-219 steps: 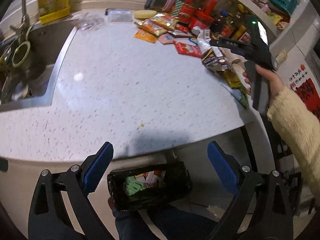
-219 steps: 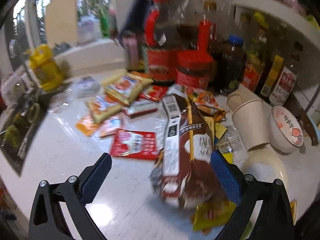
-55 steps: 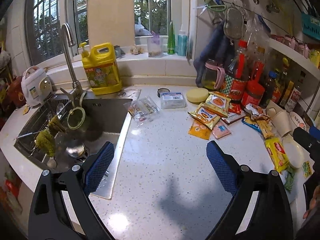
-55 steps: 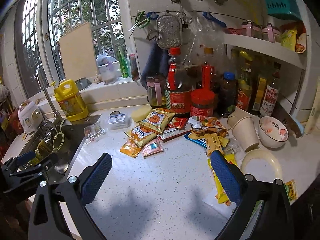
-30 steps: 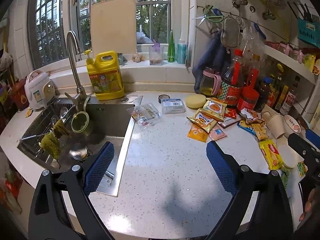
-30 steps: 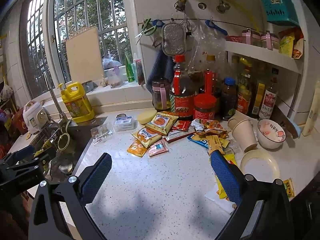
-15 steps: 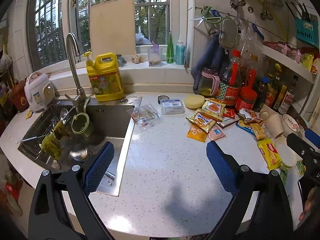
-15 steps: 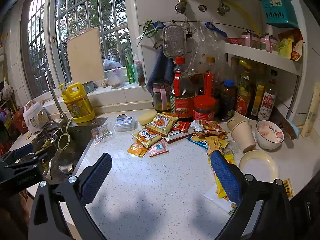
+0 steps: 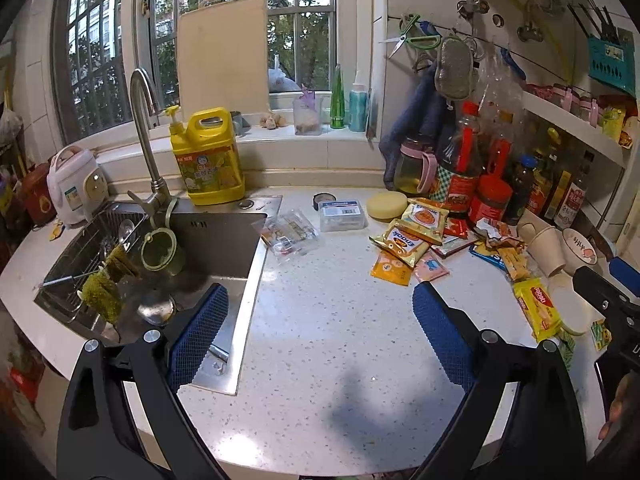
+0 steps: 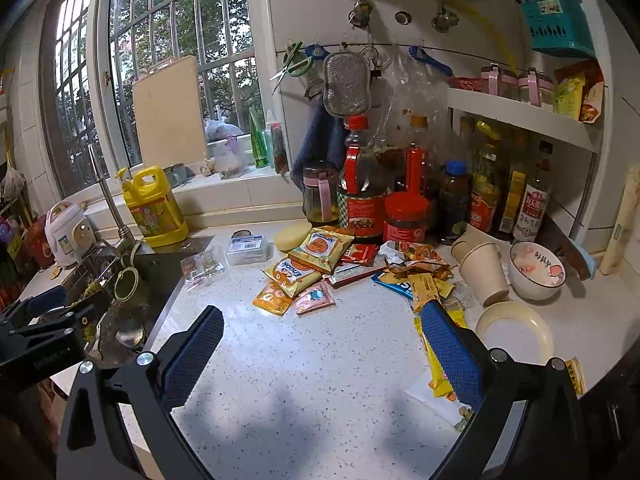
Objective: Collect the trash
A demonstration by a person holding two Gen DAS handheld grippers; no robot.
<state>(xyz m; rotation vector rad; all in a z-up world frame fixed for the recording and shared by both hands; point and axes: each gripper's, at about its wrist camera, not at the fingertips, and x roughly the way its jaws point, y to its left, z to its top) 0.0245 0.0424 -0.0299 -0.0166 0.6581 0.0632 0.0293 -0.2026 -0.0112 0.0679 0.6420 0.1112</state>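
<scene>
Both grippers held above the kitchen counter, empty, with the litter waiting by the bottles.

The left gripper (image 9: 320,320) hangs over the speckled white countertop (image 9: 320,360) beside the steel sink (image 9: 216,240), its blue pads spread wide with nothing between them. The right gripper (image 10: 320,344) hovers likewise, jaws wide apart and empty, its right pad over a long yellow wrapper (image 10: 434,372). The trash lies toward the counter's back right: yellow snack packets (image 10: 312,256), an orange sachet (image 10: 272,298), a pink sachet (image 10: 315,297) and crumpled wrappers (image 10: 412,260) in front of the sauce bottles (image 10: 362,200). Paper cups (image 10: 480,272), a bowl (image 10: 536,270) and a cream plate (image 10: 514,332) sit just right of them.
</scene>
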